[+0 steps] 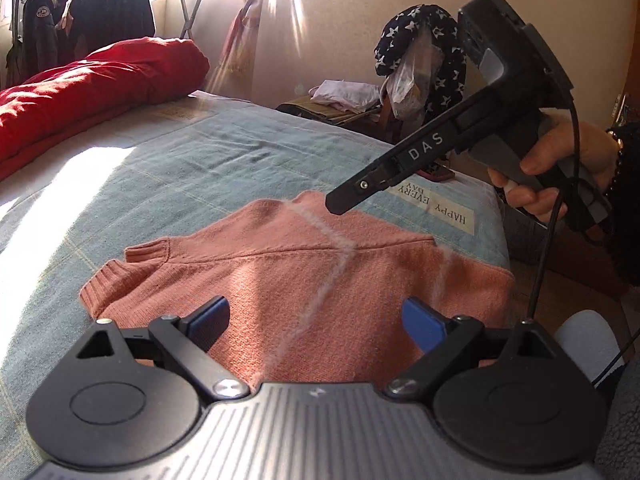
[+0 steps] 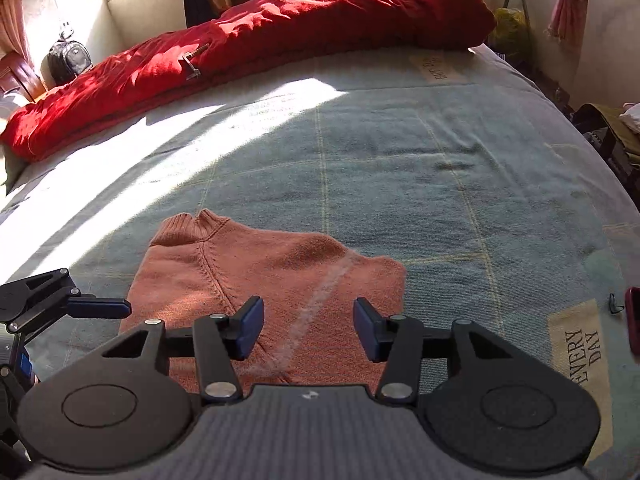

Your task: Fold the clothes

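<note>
Left gripper [image 1: 316,320] | our jaws apart, empty | right gripper [image 2: 309,328] likewise | pink sweater [image 1: 312,280]: soft, light knit, folded; we judge the ribbed hem edge best hold

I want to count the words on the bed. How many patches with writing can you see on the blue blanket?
2. One patch lies near the blanket's front right edge, right of the pink sweater. Another patch sits far back by the red quilt. More may be hidden.
</note>
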The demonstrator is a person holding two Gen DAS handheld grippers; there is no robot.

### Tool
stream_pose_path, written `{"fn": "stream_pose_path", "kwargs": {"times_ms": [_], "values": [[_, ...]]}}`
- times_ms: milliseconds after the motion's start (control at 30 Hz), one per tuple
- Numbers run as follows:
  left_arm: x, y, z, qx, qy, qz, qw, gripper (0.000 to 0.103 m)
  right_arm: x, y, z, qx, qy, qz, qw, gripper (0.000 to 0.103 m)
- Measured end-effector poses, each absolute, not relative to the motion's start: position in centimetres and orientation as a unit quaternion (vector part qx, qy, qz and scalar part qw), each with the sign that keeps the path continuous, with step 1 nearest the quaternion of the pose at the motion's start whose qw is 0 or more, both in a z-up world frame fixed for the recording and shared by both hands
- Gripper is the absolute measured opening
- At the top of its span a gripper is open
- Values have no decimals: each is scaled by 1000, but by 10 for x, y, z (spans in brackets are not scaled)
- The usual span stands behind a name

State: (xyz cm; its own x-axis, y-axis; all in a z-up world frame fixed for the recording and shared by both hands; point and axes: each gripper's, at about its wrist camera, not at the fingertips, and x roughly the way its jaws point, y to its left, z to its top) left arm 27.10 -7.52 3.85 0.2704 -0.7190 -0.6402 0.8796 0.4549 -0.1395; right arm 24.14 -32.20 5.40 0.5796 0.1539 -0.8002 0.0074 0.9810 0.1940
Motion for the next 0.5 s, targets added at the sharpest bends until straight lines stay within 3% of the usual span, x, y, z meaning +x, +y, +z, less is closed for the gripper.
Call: {"fn": "stream_pose_path", "kwargs": {"times_ms": [233, 500], "values": [[262, -79, 20, 97, 372, -515, 766, 93, 234, -320, 31, 113, 468, 46, 875, 54], [249, -72, 34, 102, 369, -514, 768, 93, 231, -332, 21, 142, 463, 37, 874, 55]]}}
